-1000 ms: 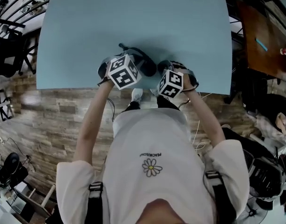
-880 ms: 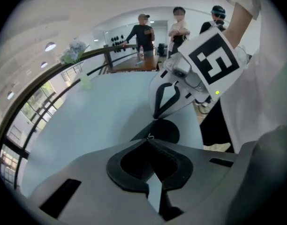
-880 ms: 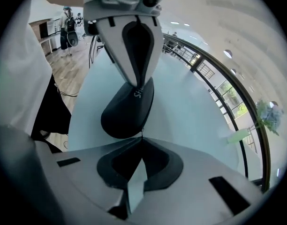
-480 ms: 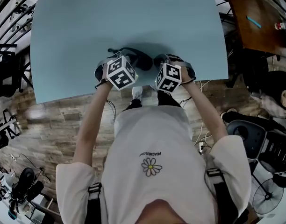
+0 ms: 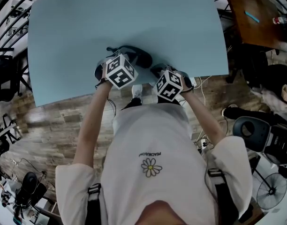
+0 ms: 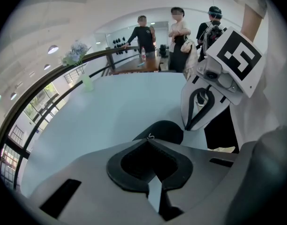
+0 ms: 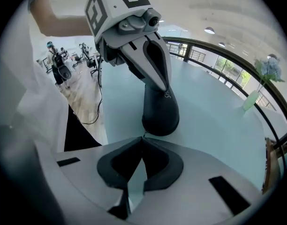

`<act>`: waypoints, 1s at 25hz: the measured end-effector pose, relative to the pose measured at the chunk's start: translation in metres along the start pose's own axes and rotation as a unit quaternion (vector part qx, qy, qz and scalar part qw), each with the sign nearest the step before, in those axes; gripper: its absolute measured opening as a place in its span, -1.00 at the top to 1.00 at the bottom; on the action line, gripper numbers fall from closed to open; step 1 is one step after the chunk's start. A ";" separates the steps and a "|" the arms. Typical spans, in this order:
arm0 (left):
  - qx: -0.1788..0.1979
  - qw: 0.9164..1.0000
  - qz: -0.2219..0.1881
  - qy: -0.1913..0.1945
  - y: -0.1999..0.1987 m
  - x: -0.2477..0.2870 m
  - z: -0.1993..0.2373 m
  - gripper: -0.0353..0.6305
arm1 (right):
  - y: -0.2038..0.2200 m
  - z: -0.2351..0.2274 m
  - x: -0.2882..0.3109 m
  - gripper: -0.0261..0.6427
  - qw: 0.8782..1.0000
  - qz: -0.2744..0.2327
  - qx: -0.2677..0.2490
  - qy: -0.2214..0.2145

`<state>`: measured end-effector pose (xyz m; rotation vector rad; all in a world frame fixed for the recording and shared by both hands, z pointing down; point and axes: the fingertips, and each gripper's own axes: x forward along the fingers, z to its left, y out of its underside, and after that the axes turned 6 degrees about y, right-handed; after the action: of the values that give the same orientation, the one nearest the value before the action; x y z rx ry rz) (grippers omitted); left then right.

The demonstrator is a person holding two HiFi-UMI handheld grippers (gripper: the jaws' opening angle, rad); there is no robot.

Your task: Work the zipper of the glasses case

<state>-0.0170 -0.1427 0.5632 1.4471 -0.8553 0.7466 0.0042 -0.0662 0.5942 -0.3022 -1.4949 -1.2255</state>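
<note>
Glasses case [image 5: 142, 60]: we find it lying on the blue table [image 5: 124, 18], near the front edge, between the two grippers.
Left gripper [image 6: 148, 139]: jaws together, tips at the case.
Right gripper [image 7: 143, 138]: jaws together, tips at the case's end.

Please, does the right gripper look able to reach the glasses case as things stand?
Likely yes: the right gripper, jaws shut, has its tips at the near end of the glasses case, nothing between. The left gripper is farther along, out of the way.
</note>
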 end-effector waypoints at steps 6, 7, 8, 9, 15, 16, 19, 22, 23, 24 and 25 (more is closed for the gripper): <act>0.000 1.000 -0.008 0.002 0.000 0.000 0.001 0.85 | -0.017 0.012 0.010 0.89 0.997 -0.011 0.079 0.006; -0.002 1.000 -0.010 0.002 0.000 0.000 0.001 0.85 | -0.017 0.011 0.011 0.89 0.996 -0.011 0.089 0.008; -0.005 1.000 -0.013 0.001 0.001 -0.001 0.001 0.85 | -0.018 0.011 0.011 0.89 0.995 -0.011 0.096 0.010; -0.007 1.000 -0.016 0.000 0.001 -0.001 0.001 0.85 | -0.018 0.012 0.011 0.89 0.995 -0.012 0.101 0.012; -0.014 1.000 -0.022 -0.008 0.003 -0.004 0.002 0.85 | -0.021 0.014 0.013 0.89 0.994 -0.014 0.104 0.011; -0.017 0.999 -0.025 -0.010 0.002 -0.004 0.003 0.85 | -0.020 0.012 0.013 0.89 0.994 -0.016 0.106 0.005; -0.035 0.999 -0.035 -0.020 0.000 -0.002 0.001 0.85 | -0.010 0.006 0.009 0.89 0.992 -0.019 0.121 -0.019; -0.044 0.998 -0.030 -0.023 -0.004 0.000 0.001 0.85 | 0.005 0.004 0.000 0.62 0.991 -0.019 0.120 -0.049; -0.042 0.999 -0.026 -0.022 -0.004 -0.001 0.001 0.85 | 0.009 0.001 -0.003 0.48 0.992 -0.021 0.117 -0.051; -0.041 0.999 -0.023 -0.021 -0.004 -0.002 0.001 0.85 | 0.011 -0.005 -0.006 0.48 0.992 -0.024 0.116 -0.045; -0.041 0.999 -0.021 -0.023 -0.003 -0.003 0.002 0.85 | 0.011 -0.014 -0.011 0.50 0.992 -0.030 0.116 -0.034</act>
<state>-0.0156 -0.1440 0.5589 1.4098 -0.8774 0.6413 0.0244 -0.0682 0.5890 -0.1457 -1.6974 -1.0836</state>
